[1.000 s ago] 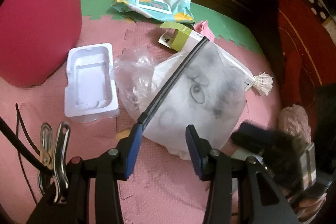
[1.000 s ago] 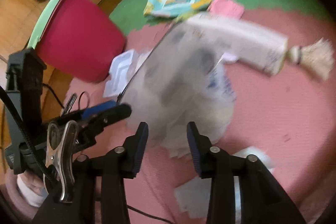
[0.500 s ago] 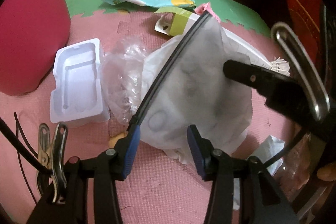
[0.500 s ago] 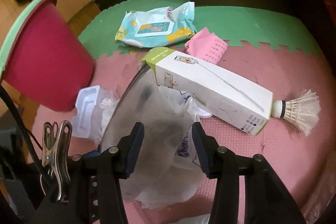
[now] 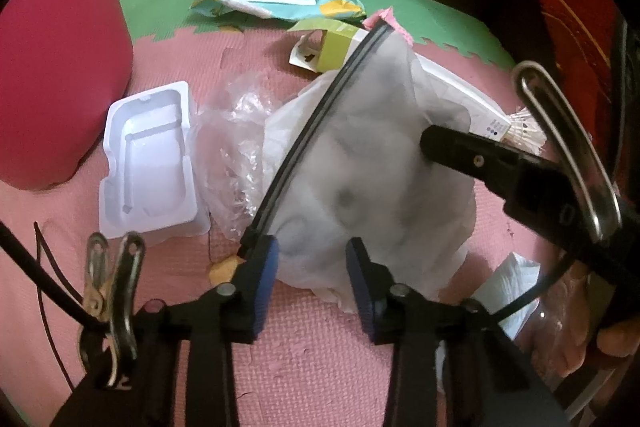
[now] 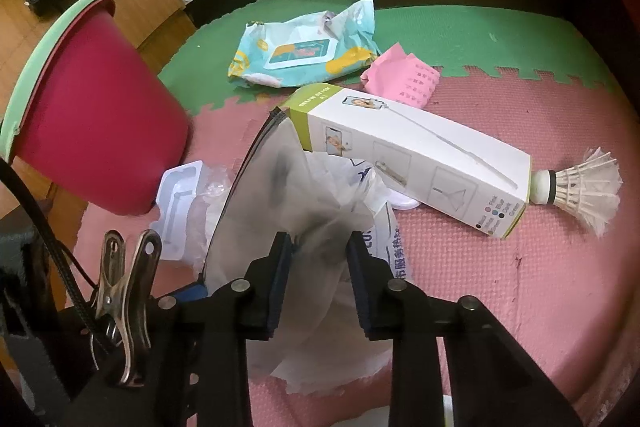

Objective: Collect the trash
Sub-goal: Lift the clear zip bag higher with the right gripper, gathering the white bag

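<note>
A translucent zip bag [image 5: 360, 167] with a black zip strip and a faint cat print lies bulging on the pink floor mat. My left gripper [image 5: 312, 267] has the bag's near corner between its blue pads; the jaws are closing and the film fills the gap. In the right wrist view my right gripper [image 6: 320, 259] is closing on a bunched fold of the same bag [image 6: 288, 195]. One of its black fingers [image 5: 460, 147] reaches over the bag in the left wrist view. Loose trash lies around: a selfie-stick box [image 6: 412, 163], a shuttlecock [image 6: 584, 187], a wet-wipes pack [image 6: 304, 47].
A red bin [image 6: 92, 115] with a pale green rim stands left of the bag. A white plastic tray [image 5: 148, 163] and crumpled clear wrap [image 5: 236, 147] lie between them. Pink paper [image 6: 404, 79] lies by the box, white tissue [image 5: 508, 279] at right. Dark wooden furniture borders the green mat.
The right gripper has come in from the right and settled onto the bag. Both pairs of jaws have narrowed around the bag's film. The left gripper has hardly moved.
</note>
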Demonstrator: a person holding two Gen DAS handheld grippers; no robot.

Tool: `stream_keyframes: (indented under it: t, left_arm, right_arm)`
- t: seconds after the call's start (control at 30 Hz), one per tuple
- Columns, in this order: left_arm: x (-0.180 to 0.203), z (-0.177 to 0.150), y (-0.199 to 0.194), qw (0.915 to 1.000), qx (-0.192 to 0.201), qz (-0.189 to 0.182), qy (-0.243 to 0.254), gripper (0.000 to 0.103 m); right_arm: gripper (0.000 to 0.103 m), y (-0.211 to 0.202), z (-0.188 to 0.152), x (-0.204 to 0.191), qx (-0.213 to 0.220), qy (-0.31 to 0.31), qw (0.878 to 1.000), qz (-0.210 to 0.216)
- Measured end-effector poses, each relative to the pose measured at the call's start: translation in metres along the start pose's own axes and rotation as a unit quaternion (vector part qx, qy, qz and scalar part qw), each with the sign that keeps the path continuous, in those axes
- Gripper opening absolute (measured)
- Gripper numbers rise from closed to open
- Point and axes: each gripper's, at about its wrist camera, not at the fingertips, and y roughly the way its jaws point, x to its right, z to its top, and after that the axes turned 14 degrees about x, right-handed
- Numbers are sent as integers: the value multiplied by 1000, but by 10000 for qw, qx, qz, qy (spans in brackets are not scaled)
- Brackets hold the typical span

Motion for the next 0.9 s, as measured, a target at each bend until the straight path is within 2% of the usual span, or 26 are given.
stream_keyframes:
  t: [0.07, 0.17, 0.67, 0.73, 0.8, 0.87, 0.9]
  left_arm:
    - [2, 1, -3, 10000, 53, -26, 27, 26]
    - [2, 2, -6, 9999, 141, 1, 64, 23]
    - [-3, 1, -9, 9999, 86, -118, -7, 20]
    - [-7, -1, -9, 9998, 13, -203, -47, 23]
    - [-12, -6, -9, 9998, -59, -181, -84, 39]
    - [-18, -10, -6, 9996, -169, -131, -191, 48]
    - [-21, -12, -4, 9991, -228, -157, -315, 49]
  right_arm:
    - [27, -2, -2, -1, 22, 14, 10000, 41]
    - [25, -8, -6, -2, 53, 119, 9998, 125]
    - [21, -15, -23, -6, -130, 166, 9996, 165]
    - [20, -15, -23, -5, -126, 220, 9995, 167]
    - [20, -16, -23, -2, -128, 301, 9993, 169]
    - [20, -16, -25, 2, -146, 410, 9989, 179]
    - [20, -15, -25, 3, -160, 451, 9987, 182]
